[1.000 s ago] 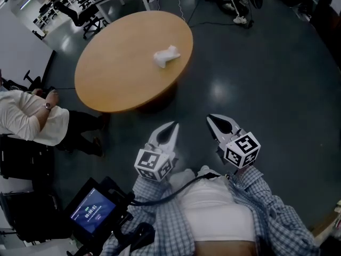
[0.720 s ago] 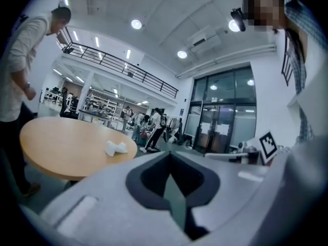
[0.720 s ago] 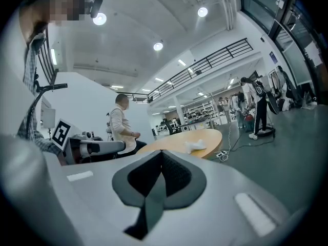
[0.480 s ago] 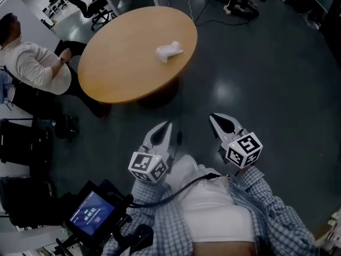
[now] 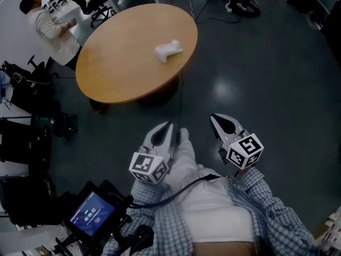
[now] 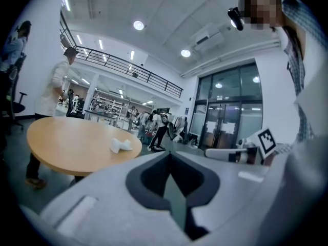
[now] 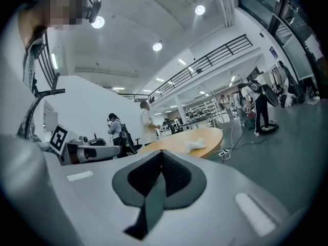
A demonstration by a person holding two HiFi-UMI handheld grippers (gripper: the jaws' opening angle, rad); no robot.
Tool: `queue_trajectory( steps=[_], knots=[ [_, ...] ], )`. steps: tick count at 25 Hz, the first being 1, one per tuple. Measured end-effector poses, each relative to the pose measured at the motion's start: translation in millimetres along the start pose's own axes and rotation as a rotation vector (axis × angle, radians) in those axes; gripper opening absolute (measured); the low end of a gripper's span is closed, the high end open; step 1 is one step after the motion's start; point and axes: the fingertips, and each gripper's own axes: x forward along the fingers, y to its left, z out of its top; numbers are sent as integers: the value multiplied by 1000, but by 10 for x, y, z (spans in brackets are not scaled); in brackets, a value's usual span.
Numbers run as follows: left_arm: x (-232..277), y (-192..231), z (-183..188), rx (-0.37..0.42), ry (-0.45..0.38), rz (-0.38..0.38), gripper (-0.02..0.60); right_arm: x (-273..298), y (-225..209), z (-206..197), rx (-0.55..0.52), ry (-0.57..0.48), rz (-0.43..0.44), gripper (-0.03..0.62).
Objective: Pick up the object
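A small white crumpled object point(image 5: 168, 50) lies on a round wooden table point(image 5: 117, 63), toward its right side; it also shows as a white object point(image 6: 121, 146) and a white object point(image 7: 195, 145) in the two gripper views. My left gripper point(image 5: 166, 127) and right gripper point(image 5: 215, 119) hang side by side over the dark floor, well short of the table. Both are shut with nothing between the jaws. The left gripper's point(image 6: 169, 155) tips meet; the right gripper's point(image 7: 160, 154) tips meet too.
A person in white point(image 5: 48, 28) stands at the table's far left. Office chairs point(image 5: 88, 4) and desks are behind the table. Dark bags point(image 5: 21, 143) sit at left. A cable point(image 5: 180, 97) runs over the floor by the table base. A handheld screen point(image 5: 93, 213) hangs low left.
The person in white has got up from beside the table's near left and moved to its far left. My grippers have barely shifted; a leg has stepped forward between them.
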Motion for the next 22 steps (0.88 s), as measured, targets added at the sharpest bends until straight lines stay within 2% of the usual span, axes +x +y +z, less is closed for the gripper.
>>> queue_trajectory(
  steps=[4,6,11,18,22],
  knots=[
    [-3,-43,-38,3,12,-15,-2,-79,31,-9,-21,9,-14,3],
    [168,68,-25,-1,17,-20,-2,60,-91,19,-29,15,-19,3],
    [814,583,180,12,36,-29,-2,787,-498,205,-55,43,-7,3],
    [1431,1181,483,27,83,-57,-2,1668,-760,433,-115,97,10,3],
    [1692,1475,558,22,98,-75,-2,2131,-951,424,-137,138,18,3]
  ],
)
